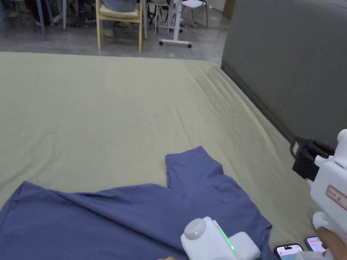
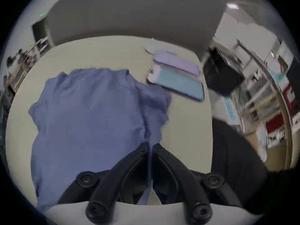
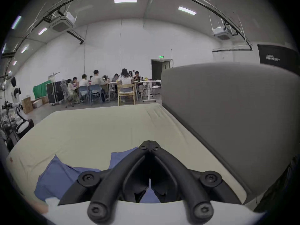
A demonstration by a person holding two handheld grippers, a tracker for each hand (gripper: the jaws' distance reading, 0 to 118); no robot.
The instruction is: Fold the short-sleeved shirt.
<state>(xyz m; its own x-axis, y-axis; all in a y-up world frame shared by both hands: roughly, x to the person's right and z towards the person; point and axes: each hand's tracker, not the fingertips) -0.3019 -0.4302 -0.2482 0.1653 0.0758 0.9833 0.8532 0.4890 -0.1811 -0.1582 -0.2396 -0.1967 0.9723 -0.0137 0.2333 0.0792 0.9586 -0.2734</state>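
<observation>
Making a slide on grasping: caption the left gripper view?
Left gripper pinching a fold of the blue shirt on the beige sheet.

A blue shirt (image 1: 135,216) lies spread on the green sheet (image 1: 101,111), two phones (image 1: 300,248) beside it.

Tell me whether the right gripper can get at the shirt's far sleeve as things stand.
Probably yes. The sleeve lies flat on the bedsheet with nothing on it, and the right gripper hangs above the sheet beside it. Its fingers are closed and empty, so they would need to open first.
</observation>
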